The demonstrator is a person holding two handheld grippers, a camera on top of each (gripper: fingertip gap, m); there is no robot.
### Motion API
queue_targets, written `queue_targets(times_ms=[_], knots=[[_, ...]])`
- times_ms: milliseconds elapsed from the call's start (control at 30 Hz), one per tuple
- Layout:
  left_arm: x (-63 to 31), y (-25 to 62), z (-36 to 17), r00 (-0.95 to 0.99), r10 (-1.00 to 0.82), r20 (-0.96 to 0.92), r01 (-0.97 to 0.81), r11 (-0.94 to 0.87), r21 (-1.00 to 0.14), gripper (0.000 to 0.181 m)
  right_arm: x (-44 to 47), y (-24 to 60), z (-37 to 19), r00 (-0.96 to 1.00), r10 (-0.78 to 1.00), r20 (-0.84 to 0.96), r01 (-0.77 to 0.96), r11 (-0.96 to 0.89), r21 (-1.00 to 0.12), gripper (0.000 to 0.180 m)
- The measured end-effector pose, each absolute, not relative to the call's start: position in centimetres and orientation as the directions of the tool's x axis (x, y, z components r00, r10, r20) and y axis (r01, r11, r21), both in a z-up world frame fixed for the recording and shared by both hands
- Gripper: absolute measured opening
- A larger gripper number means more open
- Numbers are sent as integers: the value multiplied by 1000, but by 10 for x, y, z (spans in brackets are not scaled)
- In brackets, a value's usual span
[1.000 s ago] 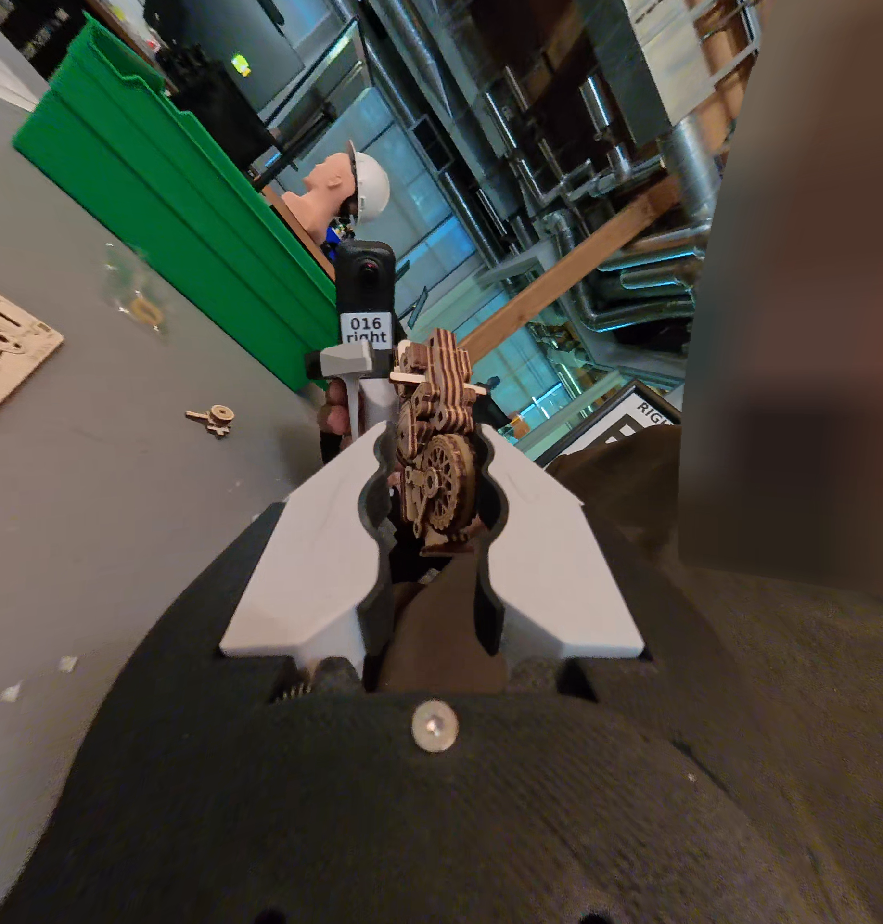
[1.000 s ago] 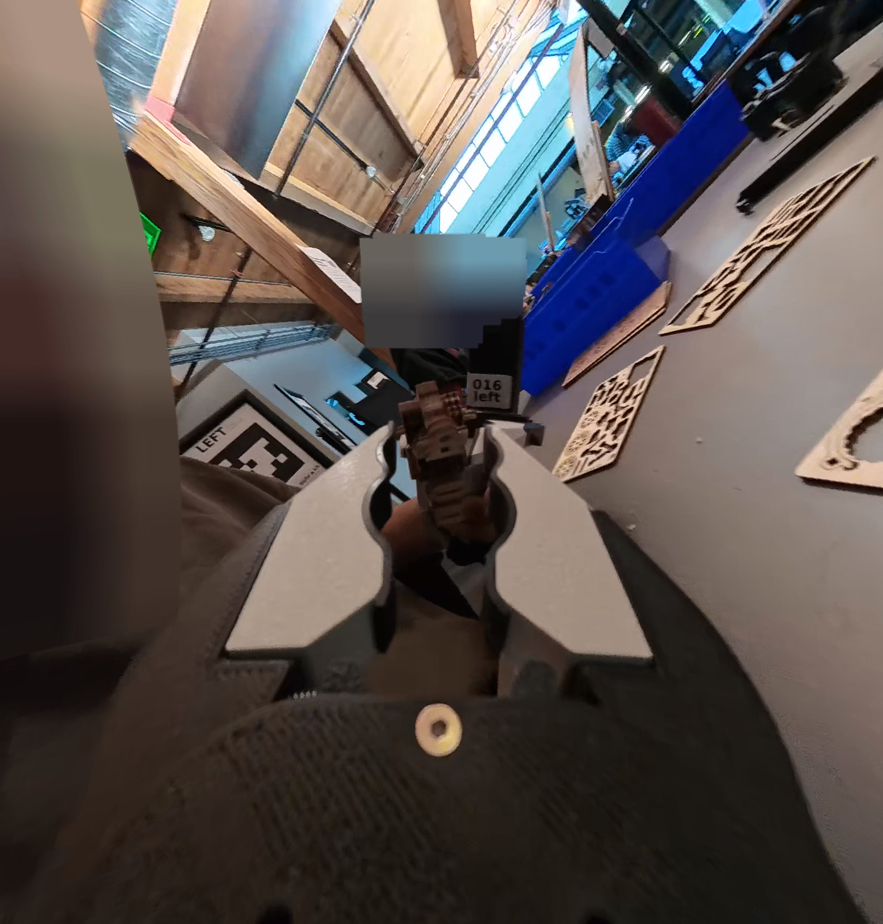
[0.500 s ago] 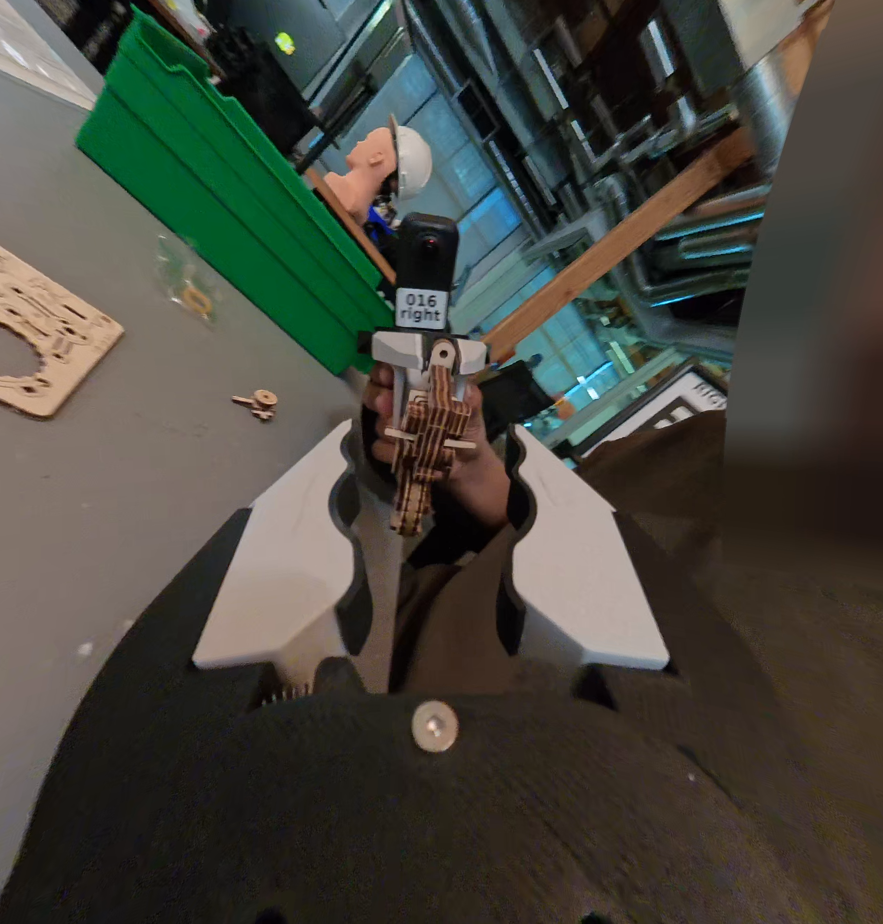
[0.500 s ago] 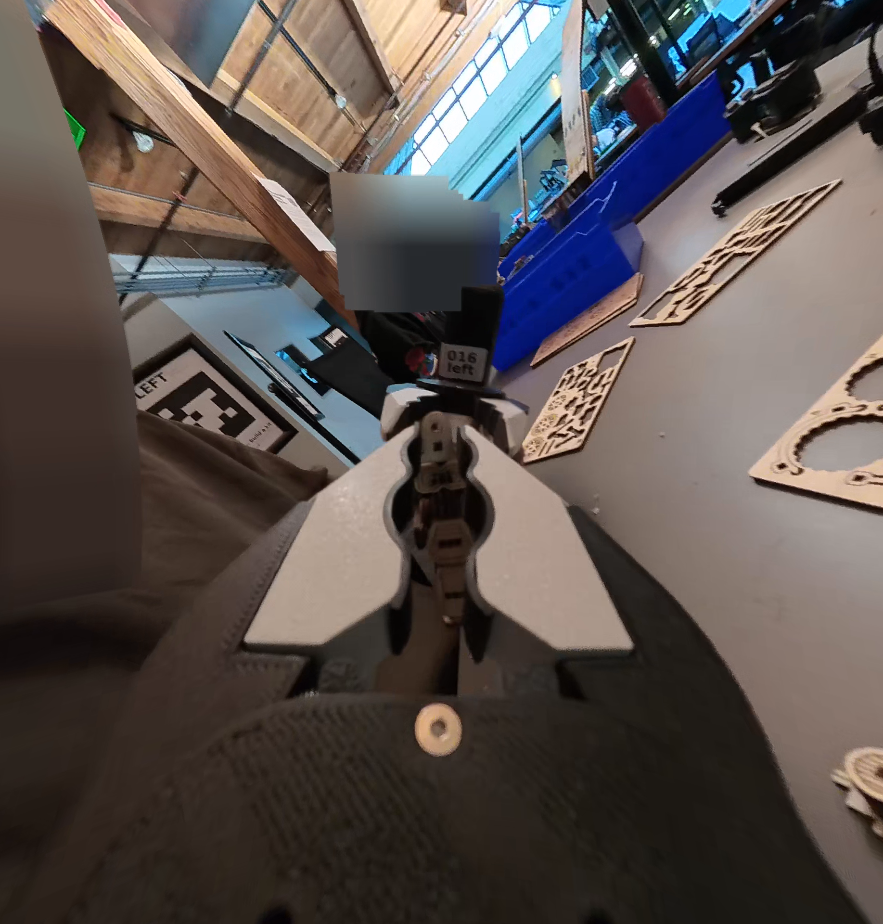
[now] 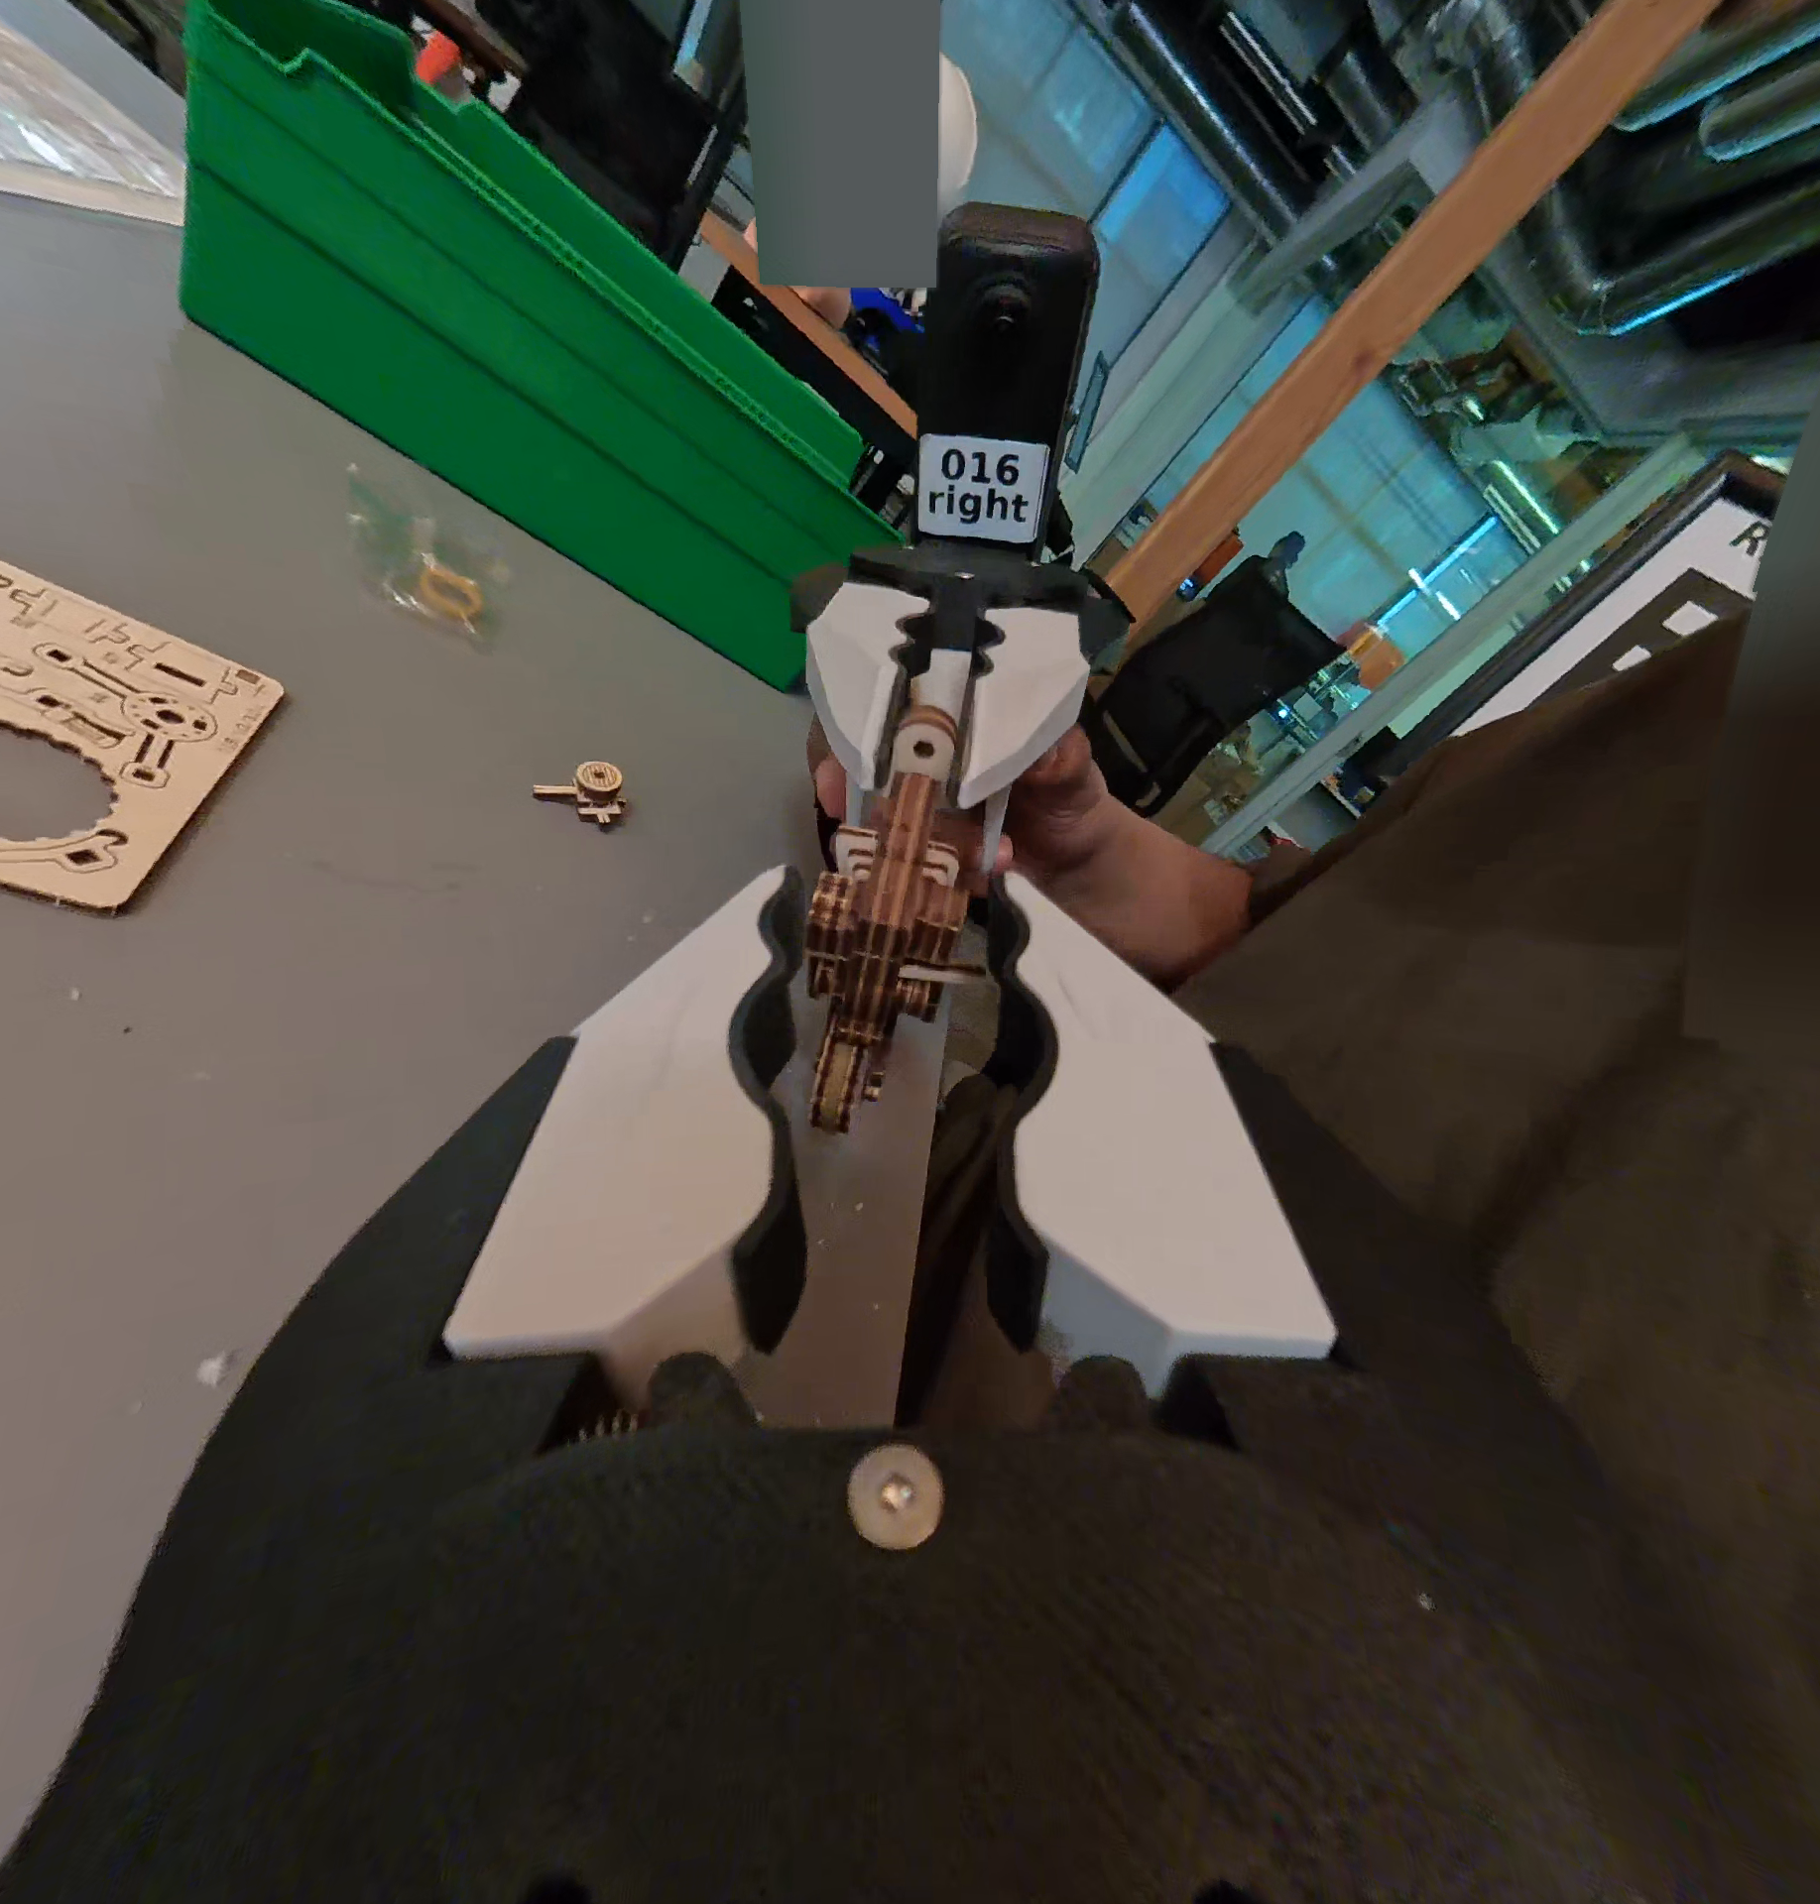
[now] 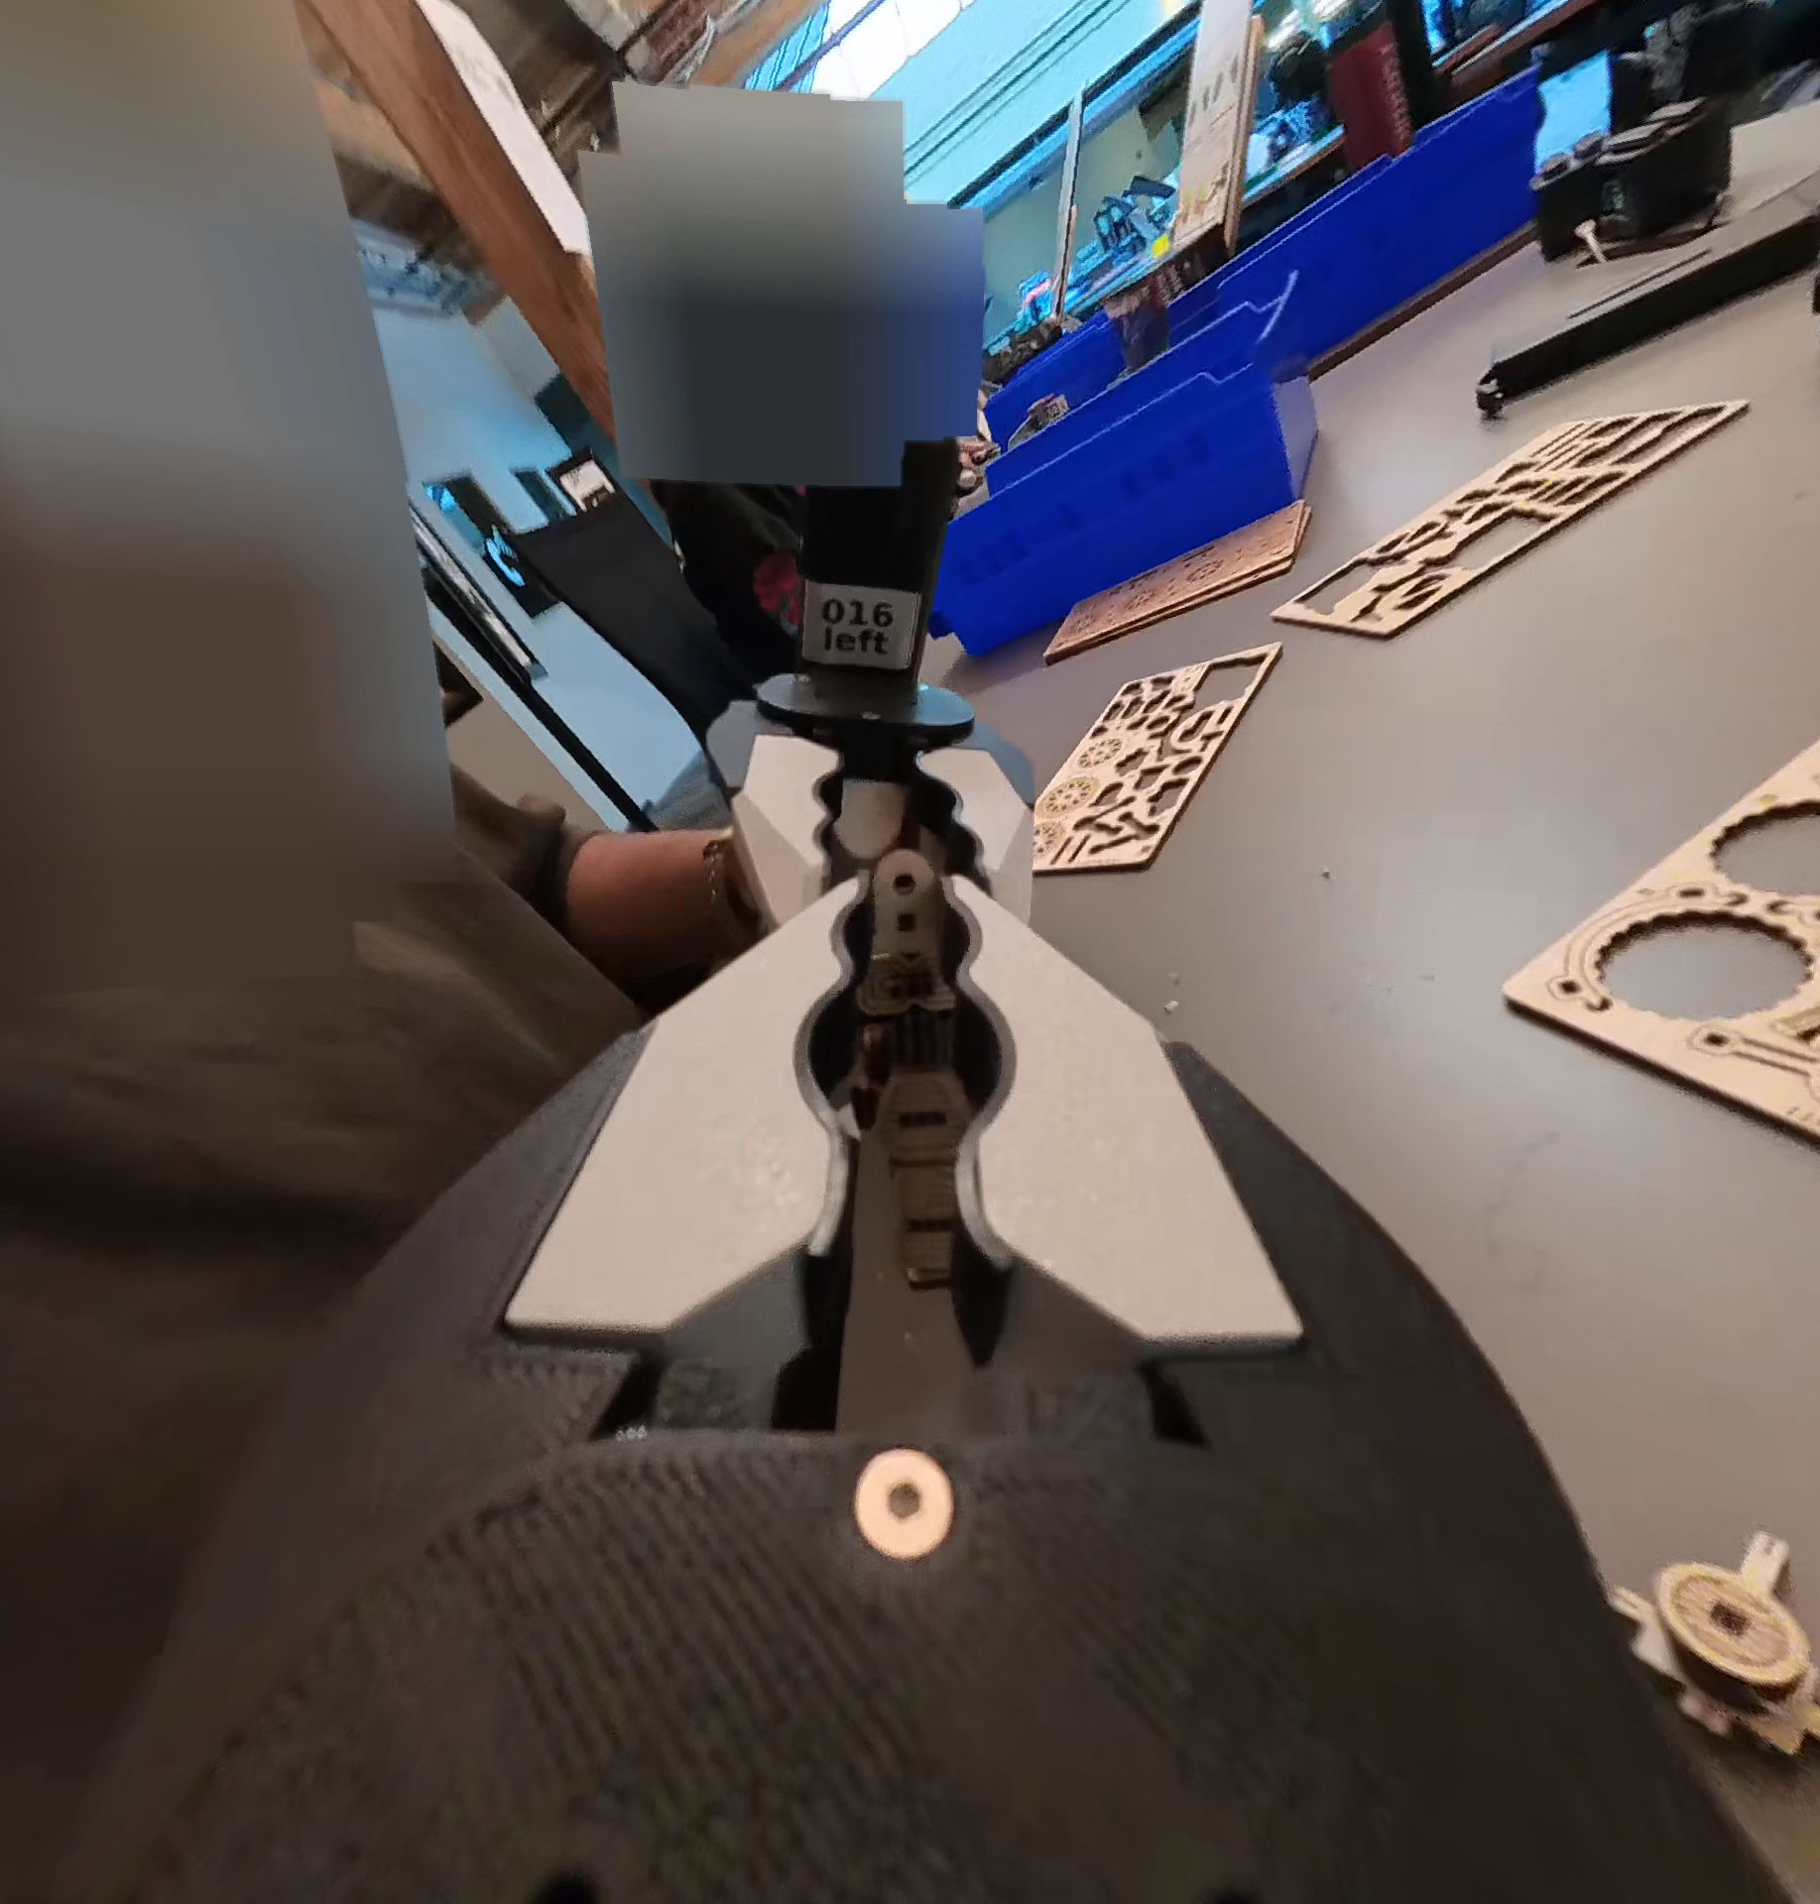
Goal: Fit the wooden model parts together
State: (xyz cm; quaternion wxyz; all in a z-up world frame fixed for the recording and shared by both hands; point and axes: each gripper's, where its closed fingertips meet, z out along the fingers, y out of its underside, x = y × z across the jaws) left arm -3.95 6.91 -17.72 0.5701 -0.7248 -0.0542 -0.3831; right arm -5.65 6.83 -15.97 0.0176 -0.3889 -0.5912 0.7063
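Gripping wooden model point(image 5: 885, 927) in right gripper point(image 6: 911, 927), fingers closed on layered body, midair above table point(image 5: 267, 1030). Waiting with left gripper point(image 5: 885, 896) spread wide around it. Judging light, brittle; pinching solid core, avoiding thin pegs.

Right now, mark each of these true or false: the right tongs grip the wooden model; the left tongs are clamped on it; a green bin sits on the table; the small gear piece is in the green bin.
1. The right tongs grip the wooden model. True.
2. The left tongs are clamped on it. False: they stand open around it.
3. A green bin sits on the table. True.
4. The small gear piece is in the green bin. False: it lies loose on the table.
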Motion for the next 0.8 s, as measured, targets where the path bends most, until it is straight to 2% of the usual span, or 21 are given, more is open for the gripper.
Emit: queue_targets(times_ms=[267, 367, 567, 800], knots=[[-37, 64, -176, 773, -378, 509, 413, -311, -856, 28, -51, 62, -158, -738, 496, -457, 392, -236, -889, 10], [-38, 64, -178, 813, -372, 447, 352, -298, -888, 28, -52, 65, -154, -734, 484, -477, 389, -276, -879, 23], [-40, 63, -185, 865, -359, 350, 251, -296, -922, 28, -54, 85, -149, -713, 536, -453, 354, -283, -891, 29], [-48, 63, -192, 886, -335, 320, 216, -313, -925, 27, -50, 95, -164, -697, 606, -382, 363, -160, -918, 25]])
